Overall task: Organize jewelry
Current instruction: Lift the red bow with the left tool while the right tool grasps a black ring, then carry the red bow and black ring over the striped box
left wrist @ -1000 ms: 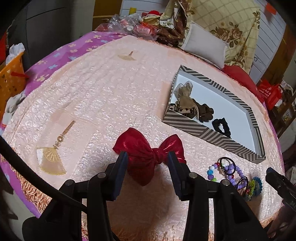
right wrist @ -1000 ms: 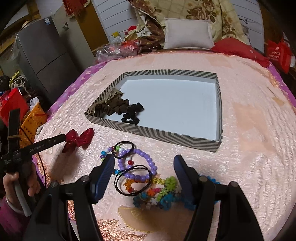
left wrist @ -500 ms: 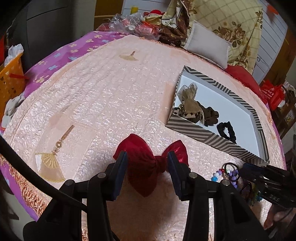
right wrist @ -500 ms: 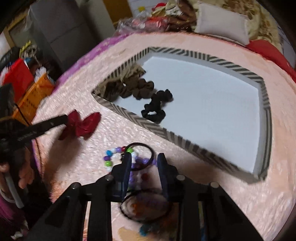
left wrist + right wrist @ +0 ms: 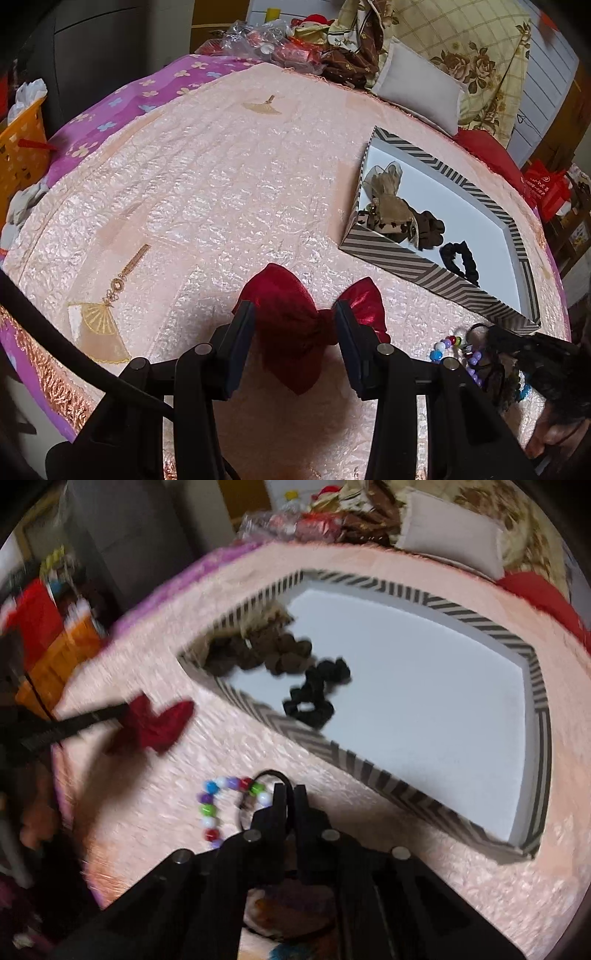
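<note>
The right gripper [image 5: 290,794] has its jaws brought fully together. A thin black hair tie [image 5: 269,775] arcs around the fingertips and appears pinched between the pads, though motion blur prevents a firm reading of the contact. The tie lies among a string of multicoloured beads [image 5: 212,808] on the peach quilted bedspread [image 5: 461,897], just beside the near wall of the striped box [image 5: 369,771].

The left gripper [image 5: 295,317] holds its jaws part-way apart, clamped on the red bow [image 5: 291,332]: the left pad presses one lobe, the right pad sits against the knot side, and the other lobe projects past the right finger. The bow hangs between the fingers above the bedspread, short of the box's near-left corner. Whether its lower lobe touches the cloth cannot be told.

The striped box has a white floor. Inside, at the left end, lie a tan gauze bow with a leopard-print piece [image 5: 388,210], a brown scrunchie [image 5: 428,229] touching it, and a black scrunchie [image 5: 460,258] just beside the near wall.

Beyond the box, a grey cushion [image 5: 421,85] and a floral quilt [image 5: 480,62] lie at the far edge of the bed. An orange basket [image 5: 22,155] stands off the left side.
</note>
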{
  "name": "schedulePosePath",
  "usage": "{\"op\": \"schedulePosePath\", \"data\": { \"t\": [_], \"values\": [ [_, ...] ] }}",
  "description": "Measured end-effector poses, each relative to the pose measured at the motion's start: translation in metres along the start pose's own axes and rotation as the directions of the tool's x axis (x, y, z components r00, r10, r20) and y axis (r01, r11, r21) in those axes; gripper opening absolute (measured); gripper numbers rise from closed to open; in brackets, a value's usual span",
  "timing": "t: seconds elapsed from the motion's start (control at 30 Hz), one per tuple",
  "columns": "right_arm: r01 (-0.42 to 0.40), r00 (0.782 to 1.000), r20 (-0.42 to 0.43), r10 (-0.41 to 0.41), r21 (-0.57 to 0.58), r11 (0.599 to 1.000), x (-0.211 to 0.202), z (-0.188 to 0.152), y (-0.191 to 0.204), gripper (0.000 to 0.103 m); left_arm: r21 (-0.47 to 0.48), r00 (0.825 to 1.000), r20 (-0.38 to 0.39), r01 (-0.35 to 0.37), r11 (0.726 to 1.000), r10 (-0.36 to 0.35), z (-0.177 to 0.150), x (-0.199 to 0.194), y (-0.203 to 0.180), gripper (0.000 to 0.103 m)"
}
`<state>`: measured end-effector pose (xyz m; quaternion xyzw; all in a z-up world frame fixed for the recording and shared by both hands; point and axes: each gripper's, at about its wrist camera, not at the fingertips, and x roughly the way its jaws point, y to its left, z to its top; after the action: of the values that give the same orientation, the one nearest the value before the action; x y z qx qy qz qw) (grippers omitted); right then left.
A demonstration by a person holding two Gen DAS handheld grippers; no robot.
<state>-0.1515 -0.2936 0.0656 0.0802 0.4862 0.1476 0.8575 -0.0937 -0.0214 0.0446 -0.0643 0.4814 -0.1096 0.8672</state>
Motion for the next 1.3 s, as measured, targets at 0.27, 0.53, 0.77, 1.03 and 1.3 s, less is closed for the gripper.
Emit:
{"op": "schedulePosePath", "data": {
  "t": [0.27,0.53,0.77,1.03,1.3],
  "values": [
    [-0.060,0.994,0.099,0.053,0.066,0.996,-0.037,-0.001,-0.002,0.004,-0.007,0.999,-0.010,0.039,0.999,-0.039,0.002,0.003,-0.004,0.030],
    [-0.052,0.993,0.112,0.041,0.095,0.994,-0.043,-0.004,-0.006,0.004,0.048,0.997,-0.066,0.030,0.998,-0.027,0.004,0.023,-0.021,0.036],
    [-0.061,0.991,0.122,0.048,0.102,0.993,-0.046,-0.006,-0.008,0.004,0.233,0.999,-0.003,0.034,0.972,-0.034,0.008,0.002,-0.023,0.036],
    [-0.068,0.992,0.111,0.055,0.116,0.991,-0.040,-0.002,-0.006,0.004,0.631,0.986,-0.137,0.165,0.758,-0.100,0.001,0.008,-0.035,0.036],
    [-0.056,0.994,0.096,0.045,0.116,0.992,-0.033,0.008,-0.004,0.004,0.682,0.964,-0.250,0.242,0.690,-0.091,0.005,0.040,-0.039,0.036]
  ]
}}
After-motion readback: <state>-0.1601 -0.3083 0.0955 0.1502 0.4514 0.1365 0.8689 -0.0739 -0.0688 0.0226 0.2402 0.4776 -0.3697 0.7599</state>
